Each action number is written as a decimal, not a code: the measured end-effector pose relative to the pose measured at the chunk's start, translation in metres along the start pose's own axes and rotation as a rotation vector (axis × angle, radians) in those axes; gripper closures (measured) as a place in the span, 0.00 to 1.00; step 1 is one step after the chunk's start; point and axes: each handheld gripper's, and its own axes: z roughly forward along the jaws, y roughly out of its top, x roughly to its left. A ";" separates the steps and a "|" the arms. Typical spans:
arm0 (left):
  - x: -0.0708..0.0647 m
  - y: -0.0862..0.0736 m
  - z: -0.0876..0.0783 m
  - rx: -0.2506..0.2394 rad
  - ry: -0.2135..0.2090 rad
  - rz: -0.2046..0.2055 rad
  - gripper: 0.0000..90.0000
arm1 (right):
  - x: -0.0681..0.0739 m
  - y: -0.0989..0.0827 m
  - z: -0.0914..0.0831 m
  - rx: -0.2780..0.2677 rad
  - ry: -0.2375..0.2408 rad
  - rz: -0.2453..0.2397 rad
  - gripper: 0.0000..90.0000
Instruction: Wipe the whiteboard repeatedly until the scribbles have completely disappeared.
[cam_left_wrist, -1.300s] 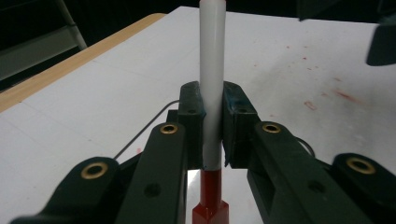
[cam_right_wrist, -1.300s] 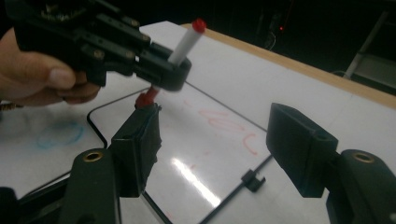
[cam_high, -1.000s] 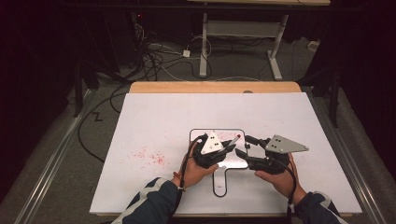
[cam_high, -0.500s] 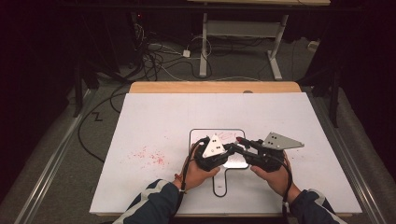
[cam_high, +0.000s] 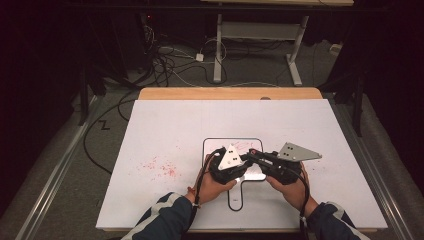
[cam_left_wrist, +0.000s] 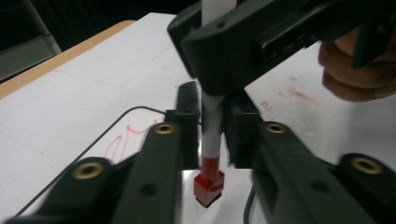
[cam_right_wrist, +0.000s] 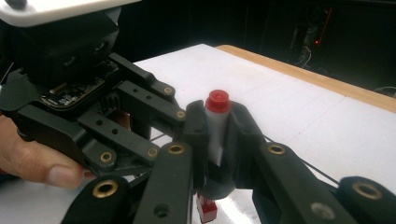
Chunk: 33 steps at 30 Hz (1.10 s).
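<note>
A white marker (cam_left_wrist: 212, 135) with a red cap (cam_left_wrist: 208, 184) stands upright over a small whiteboard (cam_high: 215, 146). In the right gripper view its red top end (cam_right_wrist: 218, 100) pokes out above my right gripper (cam_right_wrist: 218, 114), which has just been closing and is shut on the white barrel. In the left gripper view my left gripper (cam_left_wrist: 213, 98) straddles the lower barrel. Its jaws have just been opening, and a slit shows beside the marker. From above, the left gripper (cam_high: 241, 164) and right gripper (cam_high: 250, 156) meet tip to tip over the board.
The whiteboard has a black rim, a handle (cam_high: 235, 197) toward the person and red scribbles (cam_high: 242, 145). It lies on a white table sheet (cam_high: 300, 125) with red smudges (cam_high: 160, 167) to its left. Cables and a desk frame (cam_high: 220, 45) stand on the floor beyond the wooden far edge.
The right gripper's jaws have drawn in against the left gripper's tips over the board. Both hands have stayed in about the same spot.
</note>
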 end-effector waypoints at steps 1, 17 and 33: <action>0.000 0.000 -0.002 0.012 0.004 0.005 0.65 | -0.001 0.001 -0.001 0.000 -0.007 -0.003 0.90; 0.032 -0.070 -0.126 0.138 0.303 -0.031 0.22 | -0.048 0.012 0.011 0.050 -0.200 0.021 0.91; 0.038 -0.104 -0.154 0.158 0.349 -0.097 0.22 | -0.062 0.012 0.016 0.107 -0.263 0.050 0.91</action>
